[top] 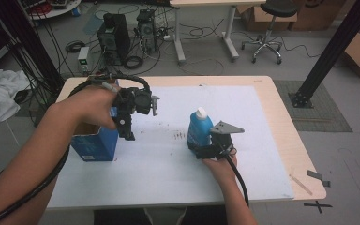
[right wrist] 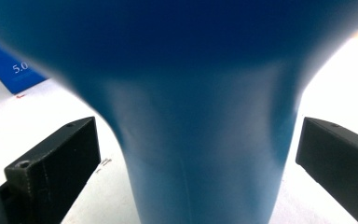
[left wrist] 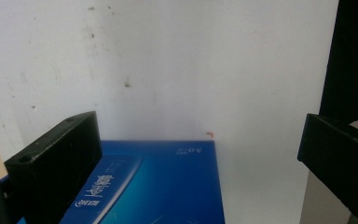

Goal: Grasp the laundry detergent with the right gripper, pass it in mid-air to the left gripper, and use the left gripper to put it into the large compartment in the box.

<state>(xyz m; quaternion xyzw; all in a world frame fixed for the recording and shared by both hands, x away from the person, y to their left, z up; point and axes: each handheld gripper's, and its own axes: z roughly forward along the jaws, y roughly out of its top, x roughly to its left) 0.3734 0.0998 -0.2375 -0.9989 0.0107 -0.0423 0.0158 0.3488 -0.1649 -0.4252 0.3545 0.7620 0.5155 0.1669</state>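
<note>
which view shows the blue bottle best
The high view: the blue bottle stands whole and upright with its white cap on the white mat, the right claw at its base. The right gripper view shows only a blurred close-up of its body between open jaws.

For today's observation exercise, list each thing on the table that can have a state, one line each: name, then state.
Blue bottle: upright on the white mat, white cap on, between the right gripper's fingers, not yet clamped.
Blue box: upright at the mat's left edge, top open.
Left gripper: open, held above the box.
Right gripper: open around the bottle's base.
</note>
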